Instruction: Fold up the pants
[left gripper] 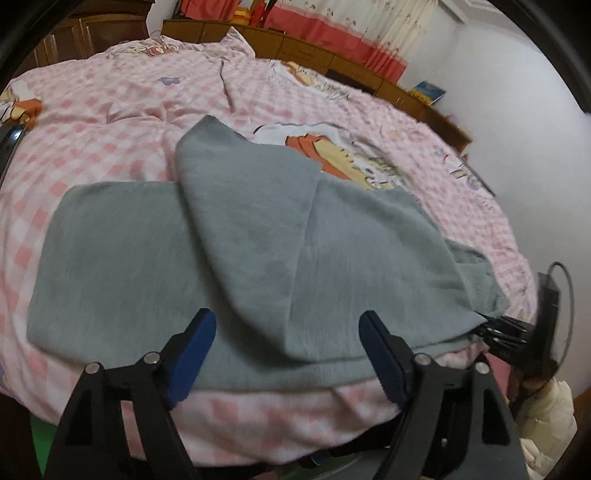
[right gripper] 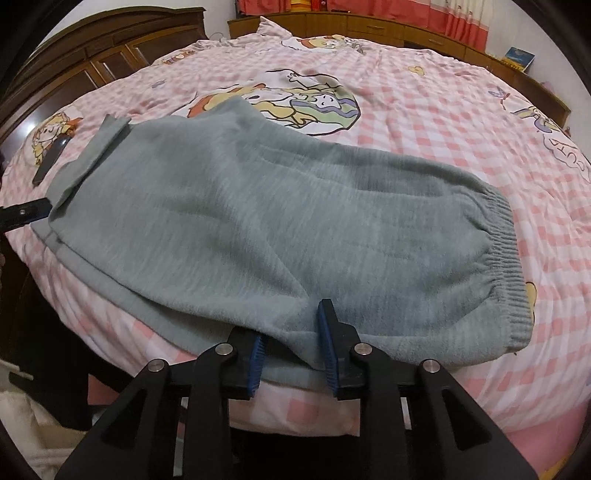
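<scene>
Grey pants lie spread across the near edge of a bed, with one part folded over on top. In the right wrist view the pants have their ribbed waistband at the right. My left gripper is open, its blue pads on either side of the pants' near edge, holding nothing. My right gripper is partly open around the near edge of the pants; the cloth sits between the pads, not pinched. The right gripper also shows in the left wrist view at the pants' right end.
The bed has a pink checked cartoon quilt. A dark flat object lies on the quilt at the left. Wooden cabinets stand behind the bed. Red curtains hang at the back. A white wall is on the right.
</scene>
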{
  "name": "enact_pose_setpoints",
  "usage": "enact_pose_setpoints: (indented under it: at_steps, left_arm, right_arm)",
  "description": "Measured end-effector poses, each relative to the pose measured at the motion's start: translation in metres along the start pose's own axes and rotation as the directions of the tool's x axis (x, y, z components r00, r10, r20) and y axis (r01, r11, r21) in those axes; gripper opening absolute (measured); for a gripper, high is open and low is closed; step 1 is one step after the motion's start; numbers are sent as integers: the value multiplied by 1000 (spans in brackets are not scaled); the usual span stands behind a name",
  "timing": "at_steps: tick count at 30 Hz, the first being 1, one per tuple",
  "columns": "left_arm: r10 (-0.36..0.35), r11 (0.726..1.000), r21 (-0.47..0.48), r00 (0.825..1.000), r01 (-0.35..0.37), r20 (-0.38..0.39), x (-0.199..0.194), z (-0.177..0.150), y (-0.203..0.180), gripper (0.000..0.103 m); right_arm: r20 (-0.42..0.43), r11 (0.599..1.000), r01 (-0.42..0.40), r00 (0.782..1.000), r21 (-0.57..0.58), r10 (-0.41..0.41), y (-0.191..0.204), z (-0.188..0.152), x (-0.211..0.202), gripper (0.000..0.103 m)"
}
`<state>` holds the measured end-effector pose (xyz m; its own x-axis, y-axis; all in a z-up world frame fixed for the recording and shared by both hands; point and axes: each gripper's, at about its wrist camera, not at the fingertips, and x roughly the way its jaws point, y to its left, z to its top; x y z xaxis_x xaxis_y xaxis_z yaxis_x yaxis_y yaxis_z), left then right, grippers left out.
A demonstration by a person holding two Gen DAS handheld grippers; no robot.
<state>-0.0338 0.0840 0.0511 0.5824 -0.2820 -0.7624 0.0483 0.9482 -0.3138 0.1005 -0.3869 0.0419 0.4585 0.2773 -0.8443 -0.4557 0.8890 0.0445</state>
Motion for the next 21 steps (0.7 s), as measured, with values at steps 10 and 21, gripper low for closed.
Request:
enact_pose_setpoints:
  at_steps: [10,21]
  left_arm:
    - [158,981,104,984,-166,88,19,23,-31,83]
    - [298,944,123,951,-306,80,58,36,-35,83]
  right_arm:
    - [16,999,43,999,15,-43,6,0,-1,30]
    - [28,1000,15,999,12,-16,2,1,0,31]
